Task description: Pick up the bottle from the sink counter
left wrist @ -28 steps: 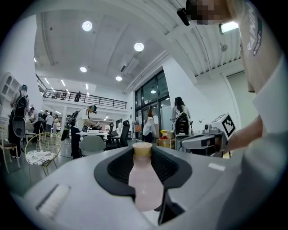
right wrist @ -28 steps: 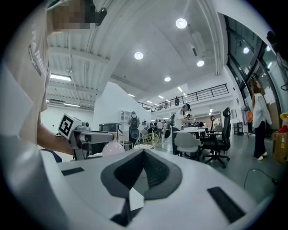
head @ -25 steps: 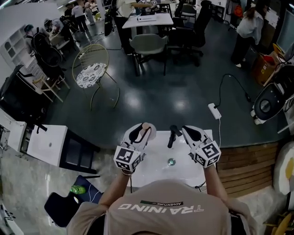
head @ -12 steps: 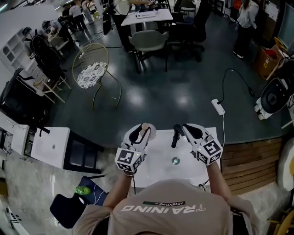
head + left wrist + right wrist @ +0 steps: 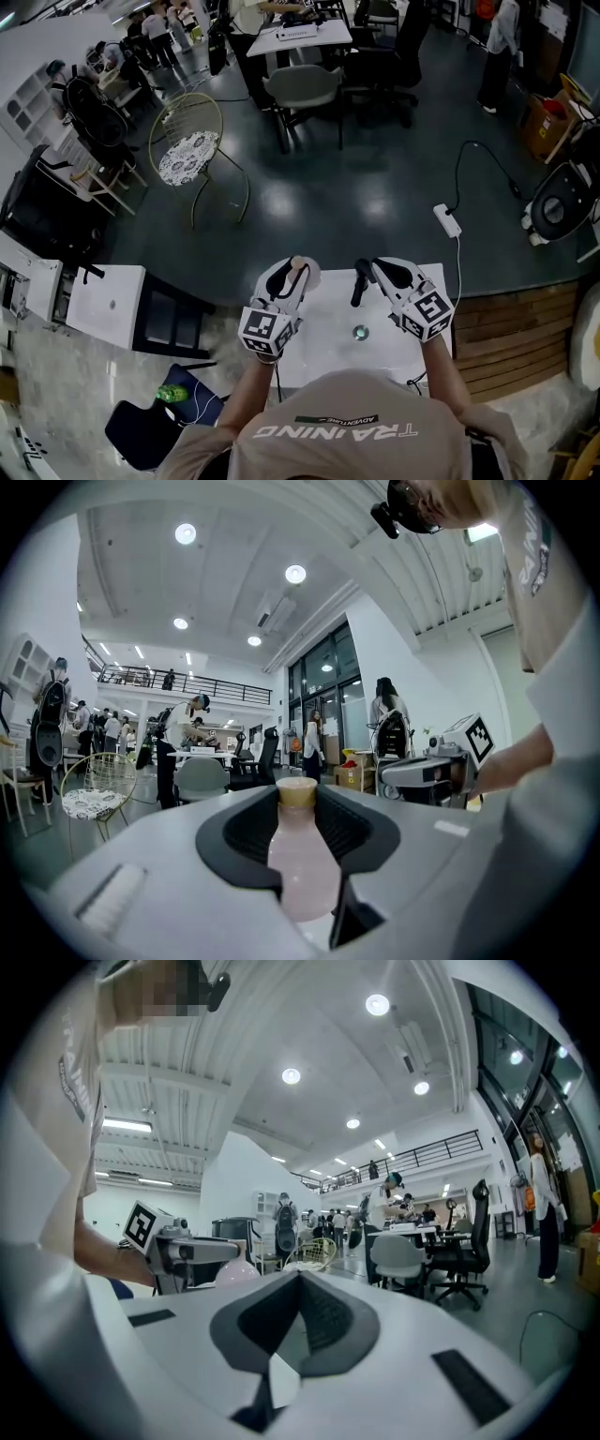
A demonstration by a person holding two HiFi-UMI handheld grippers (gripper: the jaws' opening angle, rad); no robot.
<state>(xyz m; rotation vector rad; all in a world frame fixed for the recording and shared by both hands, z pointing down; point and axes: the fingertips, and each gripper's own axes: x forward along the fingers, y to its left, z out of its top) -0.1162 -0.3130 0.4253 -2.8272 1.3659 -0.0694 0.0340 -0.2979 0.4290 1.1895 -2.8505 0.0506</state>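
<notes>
Left gripper (image 5: 291, 277) was clamped round the pink bottle (image 5: 298, 855) at the far left of the white tabletop (image 5: 323, 361); right gripper (image 5: 298, 1283) closed, empty. We judged the grasp made; next, a steady upright lift clear of it.

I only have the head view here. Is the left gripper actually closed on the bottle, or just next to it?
Observer: Closed on it. In the left gripper view, the left gripper has both jaws pressed against the pink bottle.
Operator: Where on the bottle?
Observer: On its upper part; the tan cap sits right at the jaw tips.
Operator: And the right gripper?
Observer: The right gripper is shut, with nothing between its jaws.
</notes>
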